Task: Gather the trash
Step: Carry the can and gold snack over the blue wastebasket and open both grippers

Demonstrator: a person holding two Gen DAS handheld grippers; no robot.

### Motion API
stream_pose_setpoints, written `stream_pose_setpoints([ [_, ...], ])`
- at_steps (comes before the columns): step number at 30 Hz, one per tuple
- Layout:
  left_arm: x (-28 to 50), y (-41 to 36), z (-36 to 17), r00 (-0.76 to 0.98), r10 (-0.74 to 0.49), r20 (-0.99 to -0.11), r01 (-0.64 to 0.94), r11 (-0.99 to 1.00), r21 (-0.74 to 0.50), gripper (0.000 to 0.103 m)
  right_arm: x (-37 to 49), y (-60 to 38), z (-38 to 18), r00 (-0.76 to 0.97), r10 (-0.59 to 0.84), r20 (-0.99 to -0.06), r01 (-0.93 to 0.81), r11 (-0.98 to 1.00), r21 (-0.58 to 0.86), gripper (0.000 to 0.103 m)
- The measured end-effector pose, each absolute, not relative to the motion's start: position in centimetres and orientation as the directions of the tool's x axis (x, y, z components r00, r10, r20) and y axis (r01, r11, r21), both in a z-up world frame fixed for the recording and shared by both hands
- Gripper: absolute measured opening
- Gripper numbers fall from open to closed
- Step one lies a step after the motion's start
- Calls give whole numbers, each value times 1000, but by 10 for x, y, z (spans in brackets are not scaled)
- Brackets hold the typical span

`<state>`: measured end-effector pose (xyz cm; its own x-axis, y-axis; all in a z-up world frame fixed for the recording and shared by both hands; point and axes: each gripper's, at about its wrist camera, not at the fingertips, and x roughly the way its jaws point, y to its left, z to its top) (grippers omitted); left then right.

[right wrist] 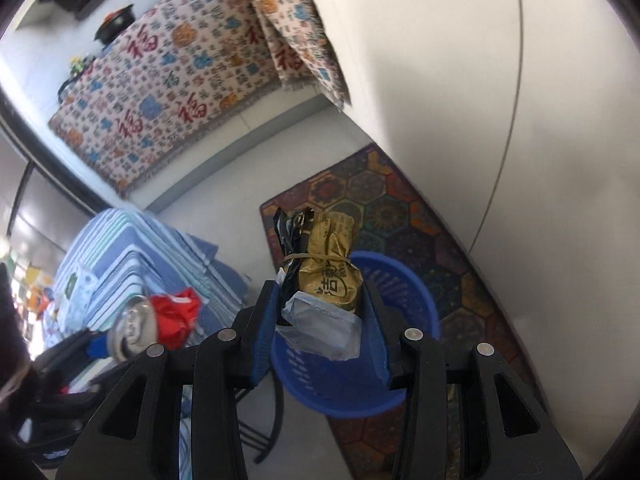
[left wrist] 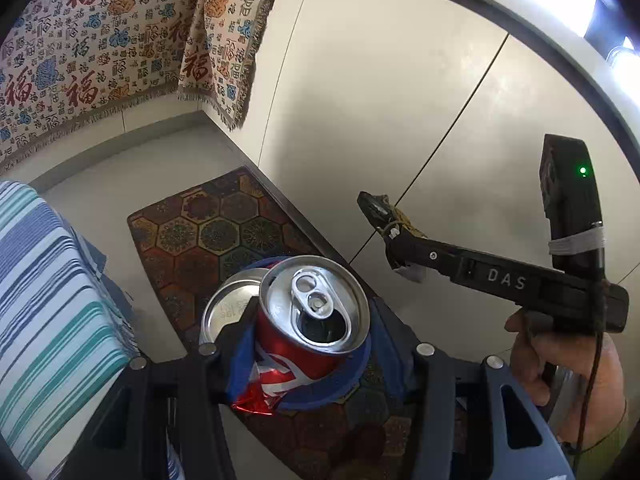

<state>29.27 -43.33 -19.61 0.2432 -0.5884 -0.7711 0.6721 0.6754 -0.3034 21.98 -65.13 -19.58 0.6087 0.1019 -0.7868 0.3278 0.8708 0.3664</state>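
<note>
My left gripper [left wrist: 310, 344] is shut on a crushed red soda can [left wrist: 308, 320] with its open top facing the camera; a second silver can end [left wrist: 230, 308] shows just behind it. The can also shows in the right wrist view [right wrist: 160, 320]. My right gripper [right wrist: 324, 312] is shut on a gold and black snack bag [right wrist: 324, 264] tied with a rubber band, with pale wrapper [right wrist: 320, 328] under it, held above a blue plastic basket [right wrist: 400, 380]. The right gripper with its bag shows in the left wrist view [left wrist: 384, 216].
The basket stands on a patterned hexagon rug [right wrist: 400, 208] on a pale tiled floor [left wrist: 380, 100]. A striped blue and white cushion [left wrist: 52, 300] lies at the left. A patterned throw [left wrist: 100, 52] covers furniture at the back.
</note>
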Motion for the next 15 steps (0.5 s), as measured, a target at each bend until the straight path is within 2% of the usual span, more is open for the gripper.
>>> stream_pose_setpoints([
  [10, 312, -469, -243, 210, -566, -798, 662, 683, -310, 54, 224, -668, -221, 585, 147, -798, 347, 843, 410, 42],
  [13, 308, -471, -249, 215, -568, -795, 669, 679, -304, 55, 225, -670, -222, 597, 137, -791, 359, 836, 416, 46],
  [15, 307, -473, -253, 227, -570, -790, 671, 679, -297, 74, 224, -675, -224, 608, 128, -784, 374, 824, 425, 57],
])
